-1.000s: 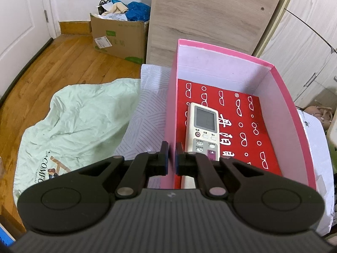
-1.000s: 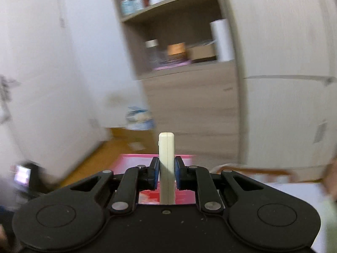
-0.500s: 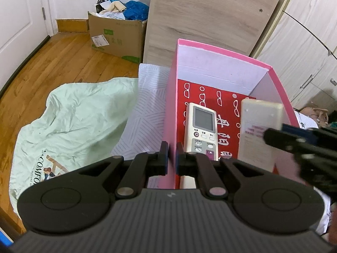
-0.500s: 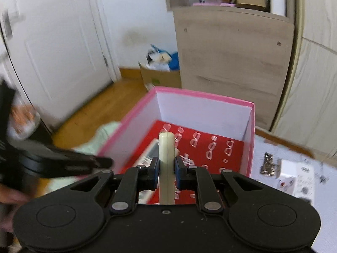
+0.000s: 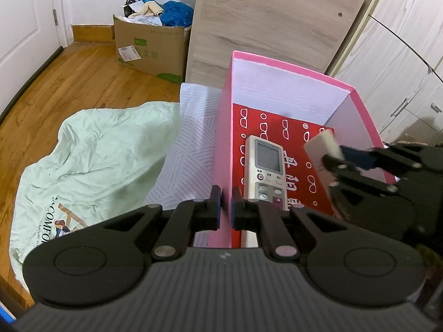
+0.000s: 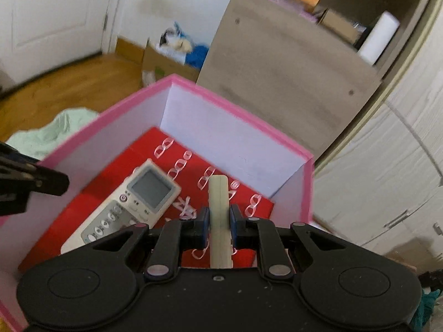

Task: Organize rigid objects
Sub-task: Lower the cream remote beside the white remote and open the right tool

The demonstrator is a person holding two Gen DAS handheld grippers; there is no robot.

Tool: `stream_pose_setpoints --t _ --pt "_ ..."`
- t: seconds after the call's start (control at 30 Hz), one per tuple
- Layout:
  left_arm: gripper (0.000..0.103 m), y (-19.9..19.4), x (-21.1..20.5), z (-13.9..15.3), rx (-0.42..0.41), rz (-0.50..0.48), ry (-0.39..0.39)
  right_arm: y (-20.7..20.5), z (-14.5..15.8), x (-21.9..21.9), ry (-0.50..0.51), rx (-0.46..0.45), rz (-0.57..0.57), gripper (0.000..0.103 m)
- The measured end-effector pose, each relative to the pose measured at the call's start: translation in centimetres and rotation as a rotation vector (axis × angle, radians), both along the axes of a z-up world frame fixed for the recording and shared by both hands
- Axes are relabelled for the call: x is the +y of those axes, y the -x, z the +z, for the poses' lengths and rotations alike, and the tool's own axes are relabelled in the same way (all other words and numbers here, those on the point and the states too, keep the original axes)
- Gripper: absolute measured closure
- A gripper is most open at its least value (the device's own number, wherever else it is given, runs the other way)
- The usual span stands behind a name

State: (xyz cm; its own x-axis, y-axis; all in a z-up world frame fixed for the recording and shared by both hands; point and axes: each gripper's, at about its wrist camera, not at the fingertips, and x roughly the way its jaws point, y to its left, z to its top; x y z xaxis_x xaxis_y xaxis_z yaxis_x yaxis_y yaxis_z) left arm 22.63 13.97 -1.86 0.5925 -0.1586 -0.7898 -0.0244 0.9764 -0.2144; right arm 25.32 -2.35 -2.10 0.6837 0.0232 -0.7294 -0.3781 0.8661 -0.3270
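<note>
The left gripper [image 5: 226, 207] has its jaws squeezed on the near left wall of the pink box [image 5: 223, 138]. The right gripper [image 6: 218, 220] has its jaws tight on a thin cream remote [image 6: 219, 215], held on its edge over the inside of the box. A white remote [image 5: 264, 170] with a gray screen lies flat on the red bottom of the box. Past the box stand a brown cardboard box [image 5: 149, 47] on the wood floor [image 5: 83, 83] and a wooden cabinet [image 5: 271, 25].
</note>
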Motion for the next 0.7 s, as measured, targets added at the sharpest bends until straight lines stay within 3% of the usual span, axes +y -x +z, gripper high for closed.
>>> stream_pose_setpoints --t 0.2,0.33,0.43,0.53,0.7 --pt "0.097 0.0 0.4 -0.1 0.005 -0.002 0.013 -1.7 -1.0 -0.4 -0.14 0.16 -0.055 0.077" --pt "0.097 0.0 0.4 -0.1 0.004 -0.007 0.01 -2.5 -0.7 -1.8 -0.351 0.293 -0.07 0.057" --pt "0.097 0.0 0.5 -0.1 0.005 -0.007 0.015 -2.3 -0.3 -1.9 -0.315 0.245 -0.077 0.056" --pt "0.097 0.0 0.6 -0.2 0.005 -0.009 0.017 -2.2 -0.2 -2.3 -0.25 0.207 -0.074 0.039" --pt "0.096 0.0 0.6 -0.2 0.005 -0.013 0.021 -2.8 -1.6 -2.5 -0.179 0.264 -0.031 0.039"
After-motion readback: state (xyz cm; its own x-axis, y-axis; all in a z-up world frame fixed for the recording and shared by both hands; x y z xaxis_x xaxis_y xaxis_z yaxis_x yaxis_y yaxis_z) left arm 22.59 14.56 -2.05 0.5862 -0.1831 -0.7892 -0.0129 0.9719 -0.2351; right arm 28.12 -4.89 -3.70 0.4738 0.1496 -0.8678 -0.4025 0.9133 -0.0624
